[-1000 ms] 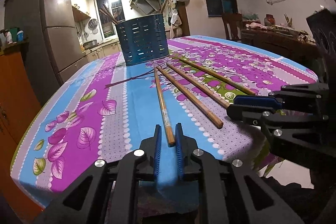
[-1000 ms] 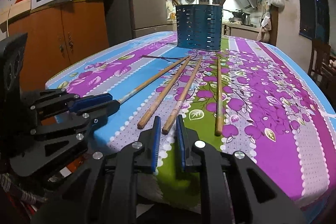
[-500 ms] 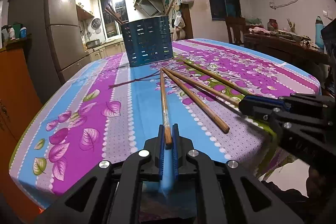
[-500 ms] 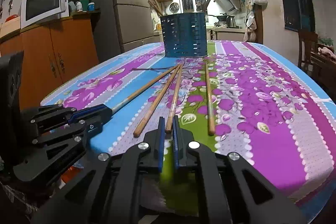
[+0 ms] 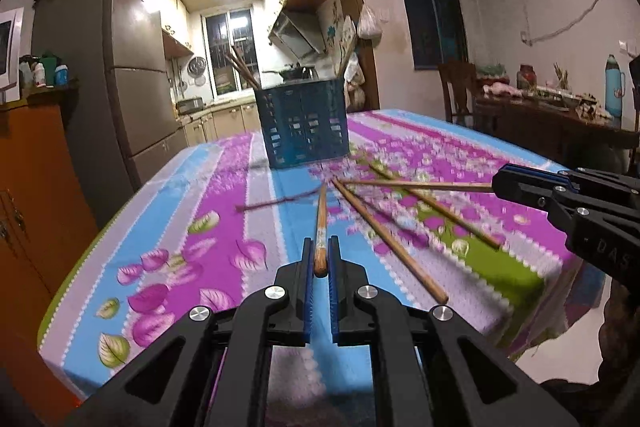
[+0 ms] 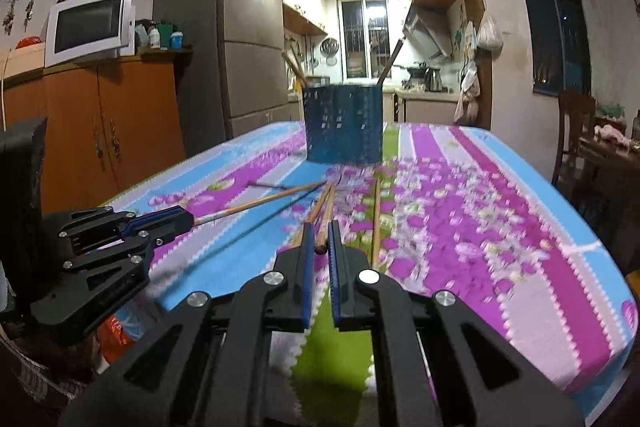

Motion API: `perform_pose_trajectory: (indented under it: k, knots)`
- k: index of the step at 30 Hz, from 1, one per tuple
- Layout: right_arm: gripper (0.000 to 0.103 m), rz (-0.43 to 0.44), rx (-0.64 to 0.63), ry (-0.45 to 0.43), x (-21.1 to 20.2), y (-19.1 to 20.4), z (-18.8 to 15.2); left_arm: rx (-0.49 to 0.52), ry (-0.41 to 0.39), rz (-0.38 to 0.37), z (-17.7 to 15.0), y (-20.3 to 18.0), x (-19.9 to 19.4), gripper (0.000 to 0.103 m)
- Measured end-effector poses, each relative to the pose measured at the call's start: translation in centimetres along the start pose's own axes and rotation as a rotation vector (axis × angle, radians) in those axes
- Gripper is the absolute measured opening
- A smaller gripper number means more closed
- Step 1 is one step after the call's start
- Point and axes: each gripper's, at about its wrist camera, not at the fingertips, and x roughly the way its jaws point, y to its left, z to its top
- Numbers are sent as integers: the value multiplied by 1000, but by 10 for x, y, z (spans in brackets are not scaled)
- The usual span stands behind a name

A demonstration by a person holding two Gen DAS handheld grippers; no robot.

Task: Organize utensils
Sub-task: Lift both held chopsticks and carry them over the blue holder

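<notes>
Left claw [image 5: 320,259] clamped on the near end of one chopstick [image 5: 321,223]; the stick runs forward between the blue pads, its far tip toward the blue slotted holder [image 5: 302,125]; right claw [image 6: 319,247] likewise closed on a second chopstick [image 6: 325,215], end pinched between its pads; in the left view that same stick [image 5: 420,184] juts out sideways from the right claw's tip, raised off the cloth; two more chopsticks still lie on the table [image 5: 192,227], one long diagonal [image 5: 392,239] and one further right [image 5: 436,209], on the purple-and-green floral cloth, near each other, tips converging toward the holder; holder stands upright at the far middle of the table, with a few sticks leaning out of its top; thin dark twig-like line on the cloth left of the sticks, can't tell what; background: fridge [image 6: 236,27], microwave [image 6: 88,23] on an orange cabinet, kitchen doorway.
</notes>
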Motion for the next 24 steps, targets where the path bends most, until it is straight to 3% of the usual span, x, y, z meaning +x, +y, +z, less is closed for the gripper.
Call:
perform_pose_trajectory:
  k: [9,18,24]
  knots:
    - [5,-9,-22,-109,-12,-5,40,-20,-89,-15,42,13,-14,8]
    - [5,9,-47,-188,-10,-10,79,-105,-115,-74,81,38,-15,8]
    - [5,25,-43,-210,-2,-15,100,-108,-143,-85,102,45,-14,8]
